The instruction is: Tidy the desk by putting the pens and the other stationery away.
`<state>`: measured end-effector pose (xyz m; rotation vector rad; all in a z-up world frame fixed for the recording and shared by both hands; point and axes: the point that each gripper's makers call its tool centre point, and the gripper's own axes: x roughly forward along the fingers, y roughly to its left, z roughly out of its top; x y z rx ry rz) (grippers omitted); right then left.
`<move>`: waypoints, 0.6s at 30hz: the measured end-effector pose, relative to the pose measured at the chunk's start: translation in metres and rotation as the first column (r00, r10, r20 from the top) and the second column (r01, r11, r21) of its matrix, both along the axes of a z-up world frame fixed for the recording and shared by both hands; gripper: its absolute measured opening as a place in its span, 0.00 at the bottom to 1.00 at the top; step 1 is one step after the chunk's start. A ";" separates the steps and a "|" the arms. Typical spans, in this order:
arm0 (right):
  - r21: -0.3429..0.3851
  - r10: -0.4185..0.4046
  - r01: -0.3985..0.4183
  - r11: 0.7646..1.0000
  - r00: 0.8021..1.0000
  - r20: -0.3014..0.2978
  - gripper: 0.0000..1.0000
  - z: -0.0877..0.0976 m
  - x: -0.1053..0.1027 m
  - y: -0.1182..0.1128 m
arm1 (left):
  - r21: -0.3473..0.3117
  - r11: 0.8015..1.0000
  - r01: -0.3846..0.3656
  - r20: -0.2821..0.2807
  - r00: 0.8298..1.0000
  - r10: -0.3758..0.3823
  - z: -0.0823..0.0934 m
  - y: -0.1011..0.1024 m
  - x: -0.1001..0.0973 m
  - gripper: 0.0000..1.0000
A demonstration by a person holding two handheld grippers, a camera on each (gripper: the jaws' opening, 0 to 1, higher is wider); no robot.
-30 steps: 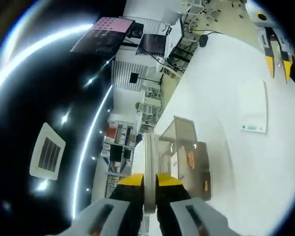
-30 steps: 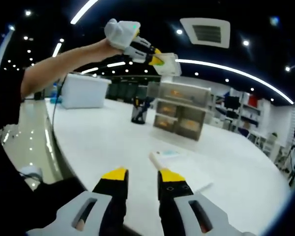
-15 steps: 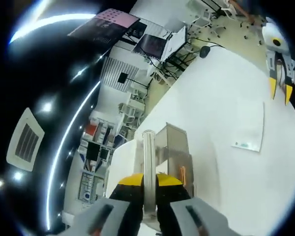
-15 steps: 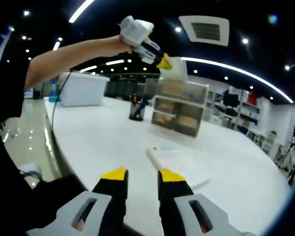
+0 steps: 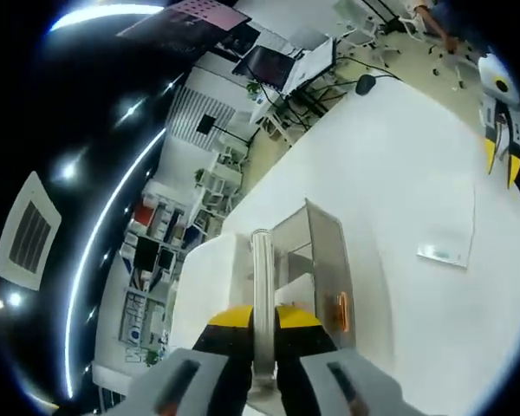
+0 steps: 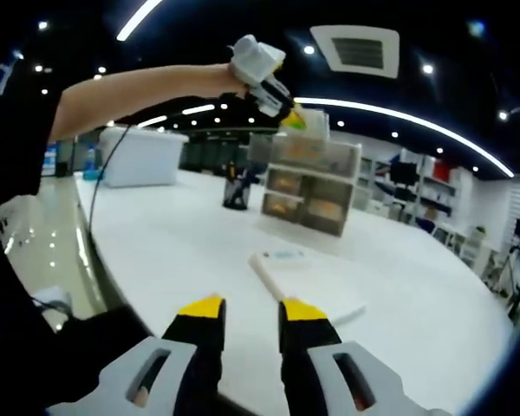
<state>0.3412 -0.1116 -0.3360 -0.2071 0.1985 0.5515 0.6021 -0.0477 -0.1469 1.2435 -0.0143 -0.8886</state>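
Observation:
My left gripper [image 5: 262, 316] is shut on the edge of a clear plastic tray [image 5: 261, 269], seen edge-on between its yellow tips. In the right gripper view that left gripper [image 6: 290, 117], at the end of a person's raised arm, holds the tray [image 6: 316, 123] just above a clear drawer cabinet [image 6: 312, 186] with orange contents. The cabinet [image 5: 325, 260] stands right behind the tray in the left gripper view. My right gripper [image 6: 250, 312] is open and holds nothing, low over the white desk. A white notepad [image 6: 303, 282] lies just beyond it. The right gripper [image 5: 501, 156] hangs at the far right.
A black pen holder [image 6: 236, 192] stands left of the cabinet. A white box [image 6: 143, 156] sits at the far left of the desk [image 6: 182, 251]. The notepad [image 5: 446, 234] lies between cabinet and right gripper. Shelves and monitors stand beyond the desk edge.
The left gripper has carried the clear tray rightward and down to the top of the drawer cabinet. The right gripper has barely moved; the notepad looks slightly closer to it.

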 end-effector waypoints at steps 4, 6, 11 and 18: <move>0.003 -0.002 0.002 1.000 1.000 -0.005 0.22 -0.002 0.001 -0.003 | 0.024 1.000 0.001 -0.006 1.000 0.000 -0.010 0.001 0.010 0.08; 0.004 -0.006 0.006 1.000 1.000 -0.008 0.22 -0.003 0.002 -0.004 | 0.025 1.000 -0.002 -0.014 1.000 0.003 -0.013 0.001 0.013 0.08; 0.004 -0.014 0.014 1.000 1.000 -0.020 0.22 -0.007 0.005 -0.007 | 0.007 1.000 -0.007 -0.030 1.000 0.007 -0.015 0.002 0.021 0.08; 0.000 -0.007 0.007 1.000 1.000 -0.027 0.22 -0.008 0.007 -0.002 | 0.030 1.000 -0.001 0.002 1.000 0.001 -0.017 0.002 0.027 0.08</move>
